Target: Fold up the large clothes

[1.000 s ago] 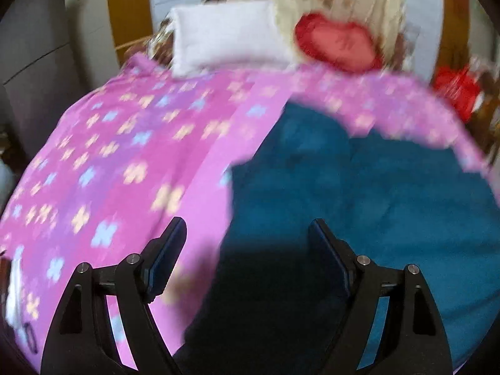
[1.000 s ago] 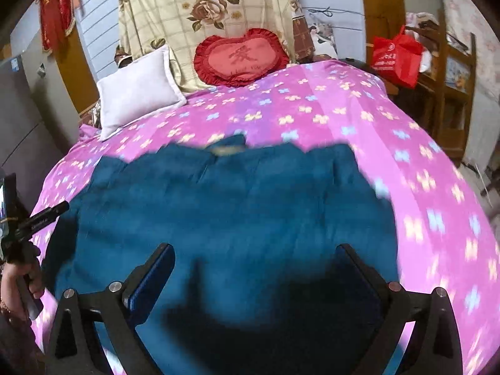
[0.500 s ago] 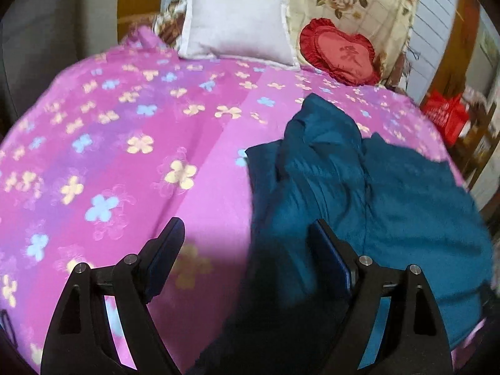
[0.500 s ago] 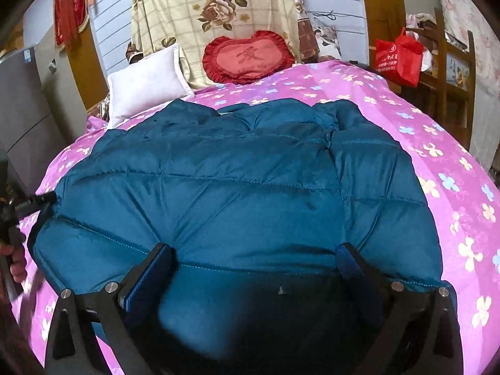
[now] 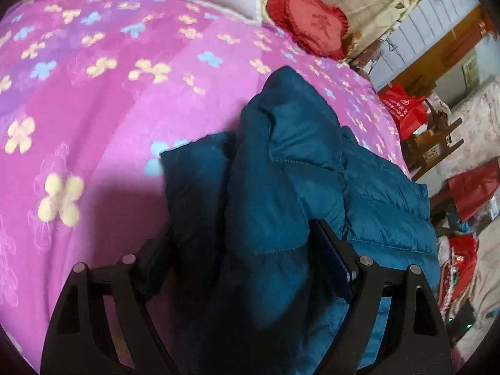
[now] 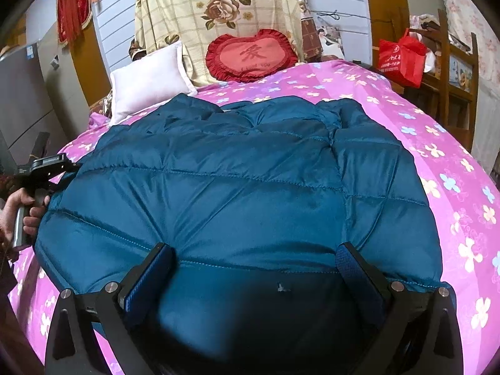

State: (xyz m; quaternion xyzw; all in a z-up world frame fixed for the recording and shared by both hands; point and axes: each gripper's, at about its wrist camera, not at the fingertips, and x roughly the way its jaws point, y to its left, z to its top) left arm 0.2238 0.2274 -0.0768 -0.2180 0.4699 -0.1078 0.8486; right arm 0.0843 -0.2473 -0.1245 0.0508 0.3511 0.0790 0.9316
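Nearest in the left wrist view, the left tool has its fingers spread apart, with the near left edge of the teal quilted jacket bunched up between them; the padding fills the gap, but whether the fingers press it cannot be told. From there the jacket runs toward 1 o'clock in a thick ridge, with a lower flap lying at 11 o'clock on the pink flowered bedspread.

In the right wrist view, the right tool is also spread wide, its blue pads straddling the jacket's near hem at 6 o'clock, over the fabric and not closed on it. The jacket lies spread flat across the middle of the bedspread, collar end at 12 o'clock. At 9 o'clock a hand grips the handle of the other tool at the jacket's left edge.

Farther off, a white pillow sits at 11 o'clock and a red heart cushion at 12 o'clock, against a rose-print cloth. A red bag sits at 2 o'clock beside the bed.
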